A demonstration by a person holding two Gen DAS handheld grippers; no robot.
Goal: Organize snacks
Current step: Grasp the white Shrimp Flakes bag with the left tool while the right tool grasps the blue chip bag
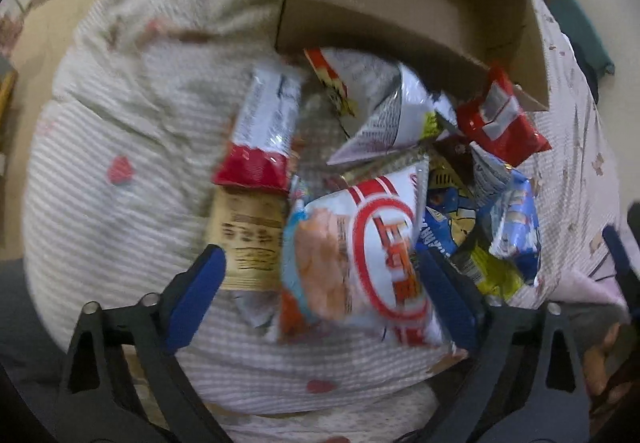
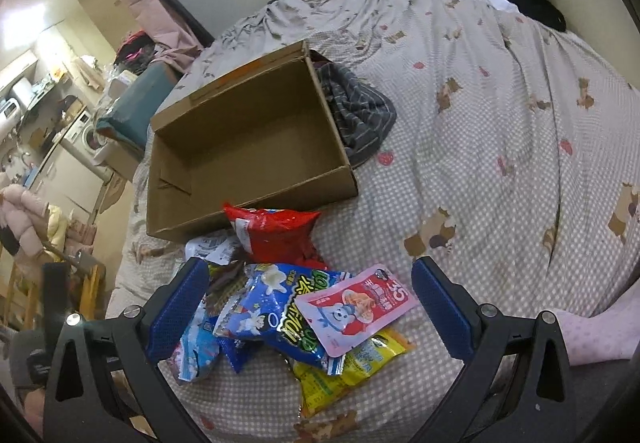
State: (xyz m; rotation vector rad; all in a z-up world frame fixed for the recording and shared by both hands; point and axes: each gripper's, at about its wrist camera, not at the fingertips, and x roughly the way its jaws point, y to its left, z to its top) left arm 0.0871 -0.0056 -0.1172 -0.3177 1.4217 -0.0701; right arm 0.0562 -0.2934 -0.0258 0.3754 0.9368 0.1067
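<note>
The cardboard box (image 2: 248,147) is plain brown card, matt and slightly rough. The snack packets (image 2: 288,307) are glossy plastic film, crinkled and catching the light; the white-and-red packet (image 1: 360,263) shines too. The bedspread (image 2: 500,147) is soft matt cloth with a woven check. Each tool (image 2: 310,307) has matt black plastic arms, textured blue pads (image 2: 440,307) and small shiny metal screws.

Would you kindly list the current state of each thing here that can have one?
cardboard box: open, empty, on the bed.
snack packets: piled loose on the bedspread beside the box, none inside.
white and red packet: lies between the left fingers, not pressed.
left hand-held gripper: open.
right hand-held gripper: open, above the pile.
</note>
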